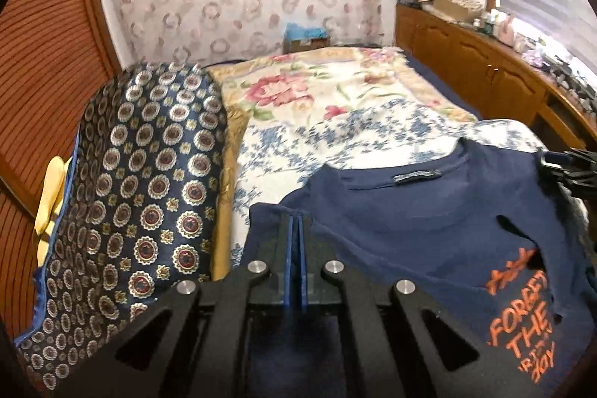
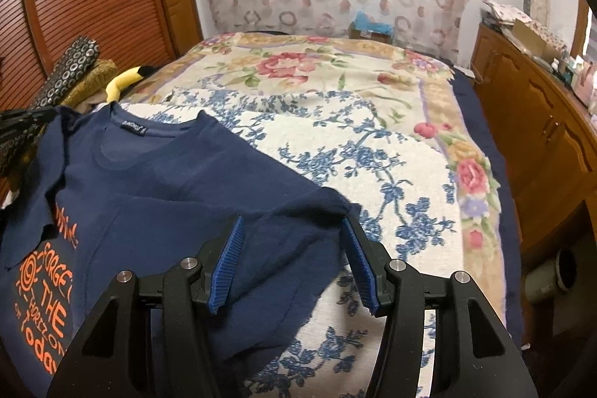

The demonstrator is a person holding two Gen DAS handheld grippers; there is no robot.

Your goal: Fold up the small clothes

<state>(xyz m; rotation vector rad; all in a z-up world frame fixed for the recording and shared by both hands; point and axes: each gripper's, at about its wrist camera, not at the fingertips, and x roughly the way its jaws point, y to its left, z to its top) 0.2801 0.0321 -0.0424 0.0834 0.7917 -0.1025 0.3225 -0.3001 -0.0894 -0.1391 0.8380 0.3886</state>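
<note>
A navy T-shirt with orange lettering lies face up on a blue-and-white floral cloth on the bed. My left gripper is shut on the shirt's left sleeve, the blue pads pressed together over the fabric. In the right wrist view the same shirt lies at the left, its right sleeve spread out. My right gripper is open, its blue-padded fingers either side of that sleeve's end. The right gripper also shows at the edge of the left wrist view.
A dark cushion with medallion pattern stands at the bed's left side by a slatted wooden door. A rose-patterned blanket covers the far bed. A wooden cabinet with clutter runs along the right. A yellow plush toy lies near the cushions.
</note>
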